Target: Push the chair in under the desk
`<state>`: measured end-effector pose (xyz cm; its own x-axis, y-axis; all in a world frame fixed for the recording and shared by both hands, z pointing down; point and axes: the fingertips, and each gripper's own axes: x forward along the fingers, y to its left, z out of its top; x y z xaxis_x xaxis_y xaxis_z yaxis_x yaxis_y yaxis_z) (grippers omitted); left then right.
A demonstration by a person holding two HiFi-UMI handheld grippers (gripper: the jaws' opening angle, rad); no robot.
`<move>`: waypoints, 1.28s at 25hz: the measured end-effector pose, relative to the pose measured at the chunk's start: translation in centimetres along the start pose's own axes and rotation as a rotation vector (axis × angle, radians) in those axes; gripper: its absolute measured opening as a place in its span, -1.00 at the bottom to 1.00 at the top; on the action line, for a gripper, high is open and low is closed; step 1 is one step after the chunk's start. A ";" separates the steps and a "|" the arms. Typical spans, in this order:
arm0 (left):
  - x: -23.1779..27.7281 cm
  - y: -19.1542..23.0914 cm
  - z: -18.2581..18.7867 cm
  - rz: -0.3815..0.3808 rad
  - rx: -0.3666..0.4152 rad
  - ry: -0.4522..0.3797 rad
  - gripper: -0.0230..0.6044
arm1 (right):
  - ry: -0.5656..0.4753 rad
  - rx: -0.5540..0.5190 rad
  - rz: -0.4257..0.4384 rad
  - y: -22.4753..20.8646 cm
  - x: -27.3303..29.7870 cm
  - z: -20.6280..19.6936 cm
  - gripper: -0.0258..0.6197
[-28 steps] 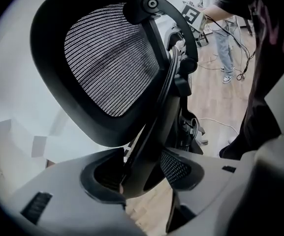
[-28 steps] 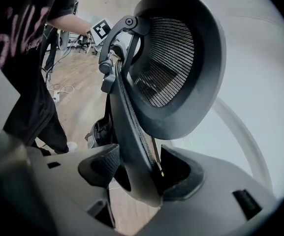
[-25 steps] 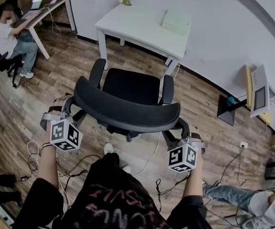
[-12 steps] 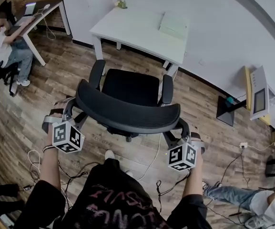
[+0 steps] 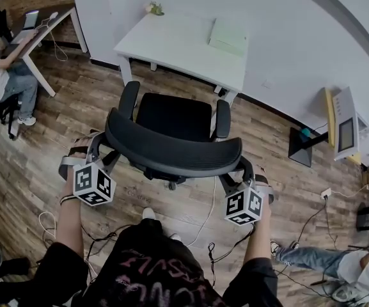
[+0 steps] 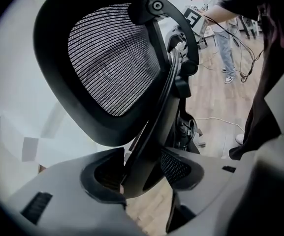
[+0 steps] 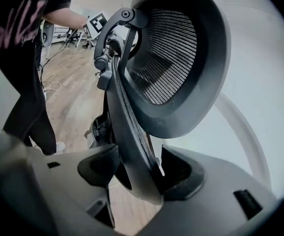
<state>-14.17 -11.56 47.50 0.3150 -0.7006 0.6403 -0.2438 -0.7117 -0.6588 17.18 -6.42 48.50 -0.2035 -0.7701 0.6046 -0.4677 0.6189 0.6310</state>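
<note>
The left gripper (image 6: 141,173) is clamped on the left edge of the curved black back frame of the chair (image 5: 174,117), and the right gripper (image 7: 138,173) on its right edge. A ribbed oval mesh panel rises above each. The padded seat lies ahead of both grippers, apart from the flat white desk (image 5: 171,40) beyond, on the wood-plank floor (image 5: 37,146).

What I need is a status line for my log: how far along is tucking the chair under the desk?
Done: left tongs and right tongs are clamped on the backrest edges. In hand: the chair faces the desk. Left: bare floor separates chair and desk; nothing is tucked under yet.
</note>
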 end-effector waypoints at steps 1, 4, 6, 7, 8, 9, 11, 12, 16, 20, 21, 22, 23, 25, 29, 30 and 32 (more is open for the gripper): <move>0.3 0.3 0.0 -0.002 0.001 -0.003 -0.16 | 0.005 0.003 -0.002 -0.2 0.3 0.1 -0.10; 1.1 1.2 -0.2 -0.016 0.007 -0.006 -0.16 | 0.018 0.009 -0.006 -0.7 1.1 0.3 -0.10; 1.6 1.7 -0.4 -0.020 0.009 -0.012 -0.16 | 0.024 0.011 -0.010 -1.0 1.6 0.5 -0.10; 1.8 1.9 -0.4 -0.019 0.009 -0.016 -0.16 | 0.025 0.011 -0.013 -1.2 1.9 0.6 -0.10; 2.1 2.1 -0.5 -0.018 0.010 -0.019 -0.16 | 0.027 0.012 -0.018 -1.4 2.1 0.6 -0.10; 2.3 2.3 -0.5 -0.017 0.012 -0.022 -0.16 | 0.028 0.012 -0.024 -1.5 2.4 0.6 -0.10; 2.7 2.7 -0.5 -0.016 0.016 -0.027 -0.16 | 0.030 0.012 -0.035 -1.8 2.8 0.7 -0.09; 2.9 2.9 -0.5 -0.017 0.018 -0.029 -0.16 | 0.032 0.011 -0.039 -2.0 3.0 0.7 -0.09; 3.5 3.5 -0.4 -0.019 0.019 -0.028 -0.16 | 0.031 0.010 -0.049 -2.6 3.5 0.7 -0.09; 3.7 3.5 -0.5 -0.019 0.015 -0.028 -0.16 | 0.037 0.011 -0.049 -2.6 3.8 0.8 -0.09; 3.6 3.5 -0.6 -0.017 0.013 -0.029 -0.16 | 0.038 0.011 -0.047 -2.5 3.8 0.8 -0.09; 3.6 3.4 -0.7 -0.015 0.011 -0.029 -0.16 | 0.040 0.010 -0.044 -2.5 3.8 0.9 -0.09; 3.5 3.5 -0.8 -0.014 0.010 -0.028 -0.16 | 0.042 0.008 -0.042 -2.5 3.9 0.9 -0.09; 3.5 3.6 -0.8 -0.015 0.009 -0.022 -0.16 | 0.041 0.006 -0.040 -2.6 3.9 1.0 -0.09; 3.5 3.7 -0.8 -0.018 0.013 -0.013 -0.16 | 0.042 0.000 -0.034 -2.7 4.0 1.0 -0.08; 3.4 3.7 -0.8 -0.019 0.011 -0.012 -0.16 | 0.043 -0.001 -0.032 -2.7 4.0 1.1 -0.08; 3.2 3.6 -0.7 -0.020 0.011 -0.005 -0.16 | 0.045 -0.003 -0.028 -2.7 3.9 1.0 -0.08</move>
<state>-14.67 -16.40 47.51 0.3244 -0.6862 0.6510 -0.2277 -0.7247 -0.6504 16.73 -11.28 48.69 -0.1517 -0.7796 0.6076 -0.4702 0.5976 0.6494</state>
